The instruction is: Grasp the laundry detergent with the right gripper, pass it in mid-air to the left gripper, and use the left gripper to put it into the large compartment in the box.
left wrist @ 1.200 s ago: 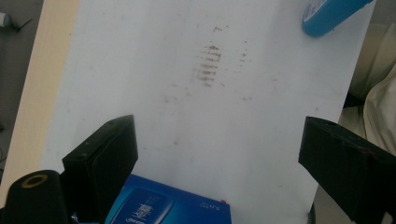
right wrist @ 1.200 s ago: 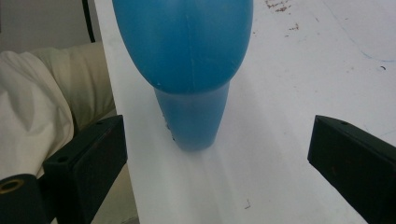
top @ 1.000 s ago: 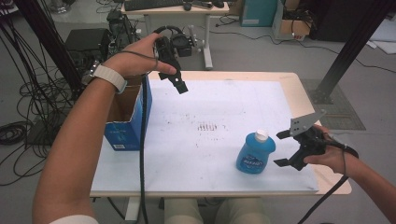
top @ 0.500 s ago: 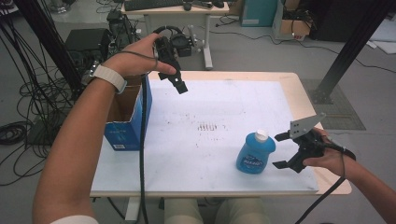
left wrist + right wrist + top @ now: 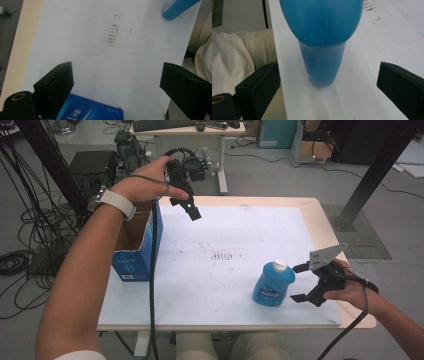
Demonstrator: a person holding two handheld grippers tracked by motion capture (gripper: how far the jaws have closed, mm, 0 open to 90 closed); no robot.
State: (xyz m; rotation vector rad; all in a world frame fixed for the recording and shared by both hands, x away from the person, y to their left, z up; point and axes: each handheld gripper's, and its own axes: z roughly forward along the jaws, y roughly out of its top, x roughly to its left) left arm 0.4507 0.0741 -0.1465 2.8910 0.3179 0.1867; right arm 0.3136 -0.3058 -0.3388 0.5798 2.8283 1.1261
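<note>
High view: we are bringing the right claw (image 5: pixel 299 282) up beside the blue bottle (image 5: pixel 272 285), which is standing upright near the front edge of the worktop (image 5: pixel 240 227), toward its right side. The jaws are standing wide apart, and nothing is between the pads yet. In the right gripper view the bottle (image 5: pixel 322 37) is looming just ahead of the open jaws, its body bulging above a narrower part. We are judging it a smooth, slightly squashy plastic, likely part full and slippery, so we are aiming for the narrower part rather than the white cap (image 5: pixel 280 265). The left claw (image 5: pixel 190 210) is hanging open and empty above the far left of the worktop, over the open blue carton (image 5: pixel 137 255).
</note>
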